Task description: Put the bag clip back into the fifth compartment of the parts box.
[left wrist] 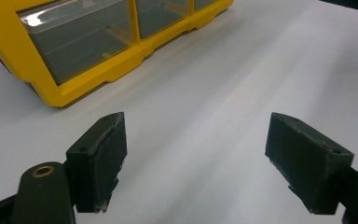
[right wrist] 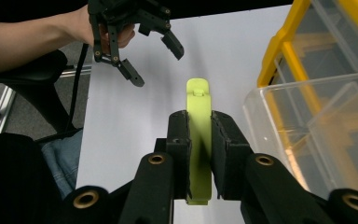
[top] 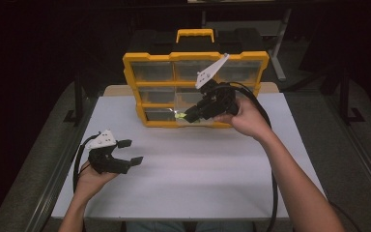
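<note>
Now we have a small lime-green piece (right wrist: pixel 198 140) pinched tight between the jaws of our right gripper (top: pixel 186 115). It stands on edge between the two black pads (right wrist: pixel 179 154) and pokes out past their tips. We hold it up in the air at the front of the yellow drawer box (top: pixel 195 89), near its bottom row, just beside a clear drawer (right wrist: pixel 317 135) that is pulled out. In the right gripper view the drawer sits to the right of the green piece, and we cannot see anything lying in it.

Our left gripper (top: pixel 127 151) waits at the near left of the white table (top: pixel 198 174), well apart from the box. Its jaws stand wide open and they hold nothing; bare table shows between the pads (left wrist: pixel 103 158).

So the grab is done. We think what is left is to finish moving the green piece and let go. We cannot tell if it goes into the drawer or comes out of it. Then the open drawer likely needs a push to shut it.
</note>
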A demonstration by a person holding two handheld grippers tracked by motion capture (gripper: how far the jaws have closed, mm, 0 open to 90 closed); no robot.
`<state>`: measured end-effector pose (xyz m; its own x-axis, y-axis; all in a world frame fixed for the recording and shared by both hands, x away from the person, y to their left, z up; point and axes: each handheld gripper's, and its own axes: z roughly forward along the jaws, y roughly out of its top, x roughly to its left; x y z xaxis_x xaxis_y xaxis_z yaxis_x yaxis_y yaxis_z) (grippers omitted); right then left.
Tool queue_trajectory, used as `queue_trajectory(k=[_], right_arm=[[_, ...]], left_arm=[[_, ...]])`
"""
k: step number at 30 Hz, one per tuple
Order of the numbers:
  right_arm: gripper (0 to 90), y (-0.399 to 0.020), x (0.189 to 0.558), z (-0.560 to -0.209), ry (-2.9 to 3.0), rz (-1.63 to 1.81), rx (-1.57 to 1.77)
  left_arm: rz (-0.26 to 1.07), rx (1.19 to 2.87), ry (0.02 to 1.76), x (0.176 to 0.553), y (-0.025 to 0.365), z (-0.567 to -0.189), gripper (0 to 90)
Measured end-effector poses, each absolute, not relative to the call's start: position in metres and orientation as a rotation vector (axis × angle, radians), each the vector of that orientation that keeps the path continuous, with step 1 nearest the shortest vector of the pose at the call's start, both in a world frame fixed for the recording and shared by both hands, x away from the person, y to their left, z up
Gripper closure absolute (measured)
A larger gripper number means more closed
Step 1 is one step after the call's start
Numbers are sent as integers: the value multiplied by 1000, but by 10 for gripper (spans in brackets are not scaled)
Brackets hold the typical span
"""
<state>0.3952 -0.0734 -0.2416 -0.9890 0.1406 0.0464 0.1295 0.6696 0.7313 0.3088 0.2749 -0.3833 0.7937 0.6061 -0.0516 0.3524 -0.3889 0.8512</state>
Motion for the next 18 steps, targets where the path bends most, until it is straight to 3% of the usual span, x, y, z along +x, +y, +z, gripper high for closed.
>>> queue_trajectory(k=[18], right_arm=[[769, -75, 407, -214, 2816, 1233, 249]], left_arm=[[335, 2023, 721, 309, 276, -383, 183]])
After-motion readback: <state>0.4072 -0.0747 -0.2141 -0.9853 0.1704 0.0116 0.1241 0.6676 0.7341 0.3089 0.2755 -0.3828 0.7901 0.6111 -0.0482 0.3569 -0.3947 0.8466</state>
